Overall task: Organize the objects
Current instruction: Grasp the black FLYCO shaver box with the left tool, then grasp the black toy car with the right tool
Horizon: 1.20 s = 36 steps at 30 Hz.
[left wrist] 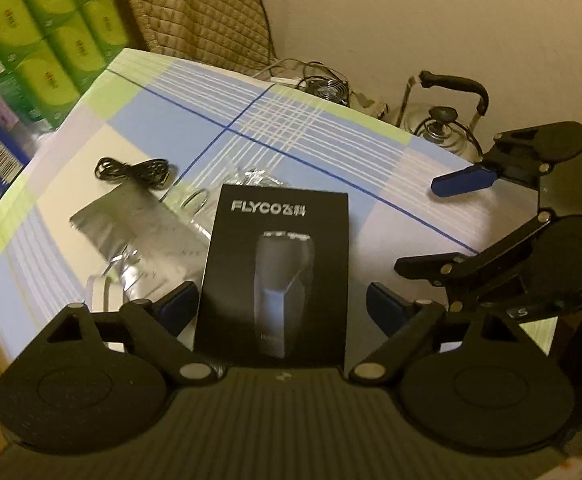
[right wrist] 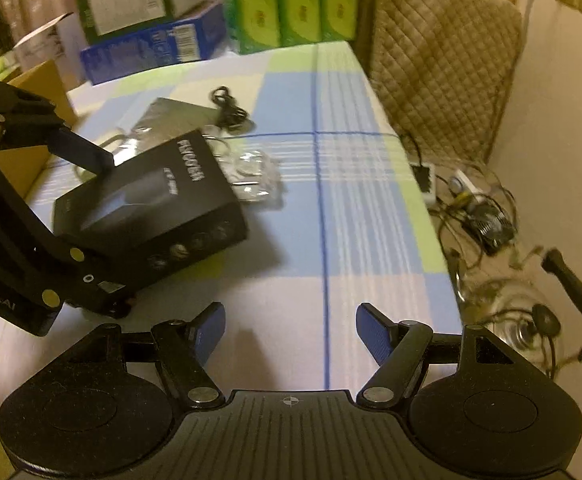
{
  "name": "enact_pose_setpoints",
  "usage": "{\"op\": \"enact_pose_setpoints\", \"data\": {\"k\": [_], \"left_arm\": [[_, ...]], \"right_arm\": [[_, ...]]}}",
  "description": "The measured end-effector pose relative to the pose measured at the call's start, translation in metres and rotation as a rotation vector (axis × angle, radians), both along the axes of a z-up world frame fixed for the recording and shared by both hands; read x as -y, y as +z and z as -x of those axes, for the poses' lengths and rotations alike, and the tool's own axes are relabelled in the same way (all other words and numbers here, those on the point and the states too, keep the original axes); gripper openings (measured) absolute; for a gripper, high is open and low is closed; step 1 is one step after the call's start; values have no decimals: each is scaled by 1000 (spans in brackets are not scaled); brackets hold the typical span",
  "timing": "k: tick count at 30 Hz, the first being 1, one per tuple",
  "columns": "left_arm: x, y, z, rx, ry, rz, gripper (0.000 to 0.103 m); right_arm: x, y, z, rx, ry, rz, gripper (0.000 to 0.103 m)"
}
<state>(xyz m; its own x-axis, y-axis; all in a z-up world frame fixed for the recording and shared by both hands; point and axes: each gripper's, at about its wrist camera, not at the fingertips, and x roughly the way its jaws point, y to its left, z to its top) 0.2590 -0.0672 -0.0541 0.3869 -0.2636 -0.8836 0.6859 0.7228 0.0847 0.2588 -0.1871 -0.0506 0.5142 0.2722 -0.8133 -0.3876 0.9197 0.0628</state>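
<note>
Left claw [left wrist: 279,308] gapes around the black cardboard shaver box [left wrist: 279,264] near the checked surface's [left wrist: 291,136] front edge; light, stiff, probably best pinched across its long sides.

One black shaver box [left wrist: 275,276], one coiled black cable [left wrist: 133,171], one silvery leaflet [left wrist: 131,224], one crinkled clear plastic bag [right wrist: 251,180] — on the desk [left wrist: 311,140], plus one kettle [left wrist: 447,124], two grippers.

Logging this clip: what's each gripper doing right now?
Left gripper: open, straddling the black shaver box, not clamped.
Right gripper: open, empty, over the table.
</note>
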Motion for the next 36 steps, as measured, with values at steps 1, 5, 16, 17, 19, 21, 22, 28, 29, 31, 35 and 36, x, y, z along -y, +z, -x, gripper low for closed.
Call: {"op": "enact_pose_setpoints", "data": {"k": [1,5,16,17,19,21,22,28,29,31,35,36], "left_arm": [[2,-1,-2,-6,-5,-5,82],[7,-4,-7,-21,-21,-28,78],[-16,24,1,25,133,48,76],[-24,31,4,39,166,64,76],[-41,44,12,61,236,81,76],[-60,53,24,79,314,96,76],[-69,56,30,78,348,104,76],[-112,57,69,75,517,150,76],[-117,57,74,73,533,161,76],[-127,59,82,72,558,184,76],[-142,62,90,76,591,213,76],[-144,62,92,76,596,216,76]], "right_arm": [[3,0,0,-1,-8,-7,70],[5,2,0,3,-16,-15,70],[1,14,1,26,-34,-55,70],[-1,16,2,28,-29,-63,70],[-5,18,5,33,-10,-91,70],[-10,18,8,27,10,-132,70],[-14,18,10,19,20,-159,70],[-44,11,29,-26,110,-255,70],[-50,10,32,-11,125,-243,70],[-62,10,38,14,142,-231,70],[-86,3,44,40,164,-195,70],[-88,1,45,46,159,-186,70]]}}
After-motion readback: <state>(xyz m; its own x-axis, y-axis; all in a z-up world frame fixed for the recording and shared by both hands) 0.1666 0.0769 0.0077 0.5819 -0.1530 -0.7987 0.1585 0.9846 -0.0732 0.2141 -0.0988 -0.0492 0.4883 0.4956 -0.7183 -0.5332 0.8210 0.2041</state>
